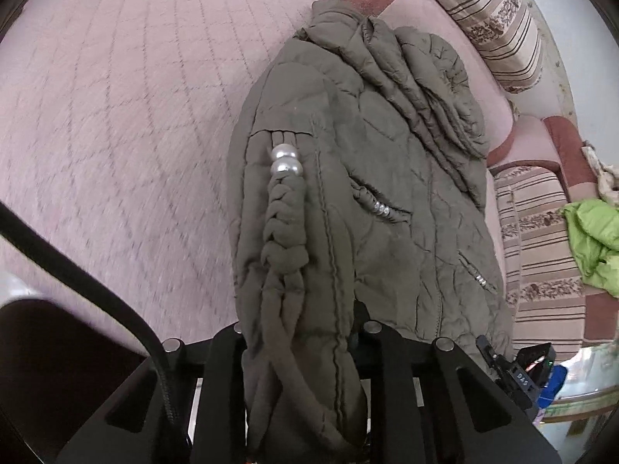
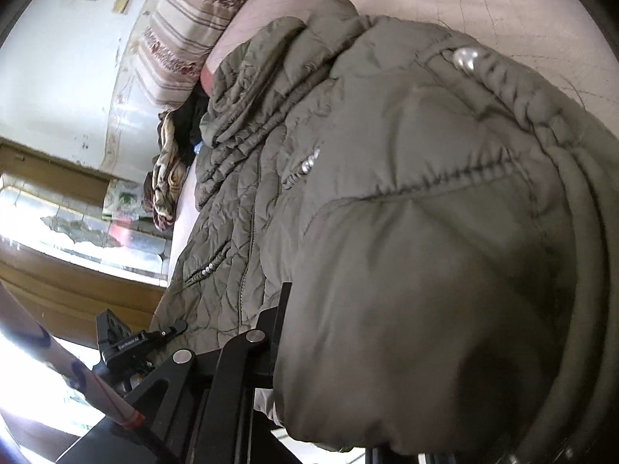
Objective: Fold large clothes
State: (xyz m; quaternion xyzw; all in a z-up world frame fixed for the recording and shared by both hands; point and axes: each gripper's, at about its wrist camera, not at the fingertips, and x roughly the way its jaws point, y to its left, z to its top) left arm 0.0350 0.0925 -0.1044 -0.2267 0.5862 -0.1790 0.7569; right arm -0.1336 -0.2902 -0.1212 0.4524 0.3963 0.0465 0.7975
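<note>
Grippers, our left (image 1: 301, 352) and right (image 2: 309, 348), are both clamping the olive puffer jacket (image 1: 367, 178) draped over the pink quilted sofa (image 1: 116, 116); it is looking soft, bulky, slippery, so we are favouring hem seams.

- The left gripper (image 1: 301, 348) has its fingertips buried under the olive jacket (image 1: 348, 201), so the closure cannot be read.
- The right gripper (image 2: 294, 332) shows one finger (image 2: 284, 309); jacket (image 2: 406, 232) folds cover the other.
- The pink quilted surface (image 1: 116, 116) is smeared by motion blur.
- The green garment (image 1: 592, 239) is cut off by the frame edge.
</note>
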